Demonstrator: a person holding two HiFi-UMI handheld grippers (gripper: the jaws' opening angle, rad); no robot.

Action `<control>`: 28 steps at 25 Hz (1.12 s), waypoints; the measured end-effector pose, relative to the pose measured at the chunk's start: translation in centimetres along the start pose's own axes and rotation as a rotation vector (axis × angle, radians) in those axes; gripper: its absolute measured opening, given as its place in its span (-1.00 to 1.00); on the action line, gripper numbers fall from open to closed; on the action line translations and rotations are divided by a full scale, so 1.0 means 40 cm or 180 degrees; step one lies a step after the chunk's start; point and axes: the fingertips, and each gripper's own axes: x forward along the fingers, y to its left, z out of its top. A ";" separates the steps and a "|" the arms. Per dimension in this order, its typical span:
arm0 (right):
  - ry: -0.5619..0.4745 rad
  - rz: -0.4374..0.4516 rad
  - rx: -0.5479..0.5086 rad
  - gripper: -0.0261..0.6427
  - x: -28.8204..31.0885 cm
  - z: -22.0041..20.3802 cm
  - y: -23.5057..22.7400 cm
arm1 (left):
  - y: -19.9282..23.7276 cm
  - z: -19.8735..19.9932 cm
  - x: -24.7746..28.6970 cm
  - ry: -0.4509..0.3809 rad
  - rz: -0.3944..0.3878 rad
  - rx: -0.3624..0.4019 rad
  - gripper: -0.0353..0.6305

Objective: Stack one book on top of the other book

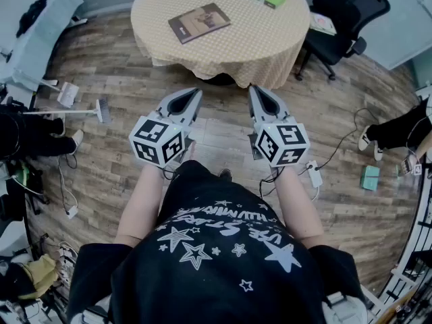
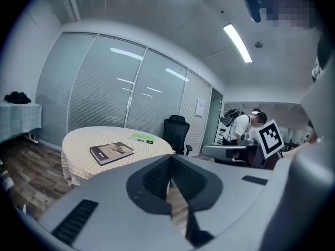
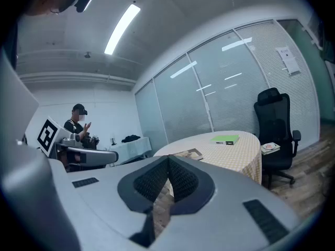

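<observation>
Pretty even, cool light from the ceiling strip lights [image 2: 236, 42], glaring a bit off the glass wall [image 2: 131, 82]. Shadows stay soft. Heavy fisheye bending, black corners, blurry close foreground.

Looks like an office: glass partitions [image 2: 120, 88] with blinds across the left gripper view, a black swivel chair [image 1: 344, 12] upper right by a round table [image 1: 223, 46], strip lights [image 3: 121, 29] overhead, wood floor [image 1: 108, 147] below.
</observation>
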 end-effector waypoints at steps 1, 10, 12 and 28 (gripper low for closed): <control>0.0006 -0.0008 -0.0014 -0.85 0.001 -0.004 0.000 | 0.001 -0.001 0.004 -0.0004 -0.0013 0.0005 -0.87; 0.0065 -0.0074 0.0058 -0.85 0.015 -0.021 -0.008 | 0.003 -0.006 0.026 0.0058 -0.0120 0.0017 -0.87; 0.0048 -0.0065 0.0079 -0.85 0.018 -0.019 -0.002 | 0.012 -0.008 0.024 0.0074 -0.0113 -0.0003 -0.87; -0.0002 0.0314 0.0122 -0.84 0.016 -0.023 -0.005 | -0.003 -0.007 0.006 -0.0092 0.0174 -0.0037 -0.87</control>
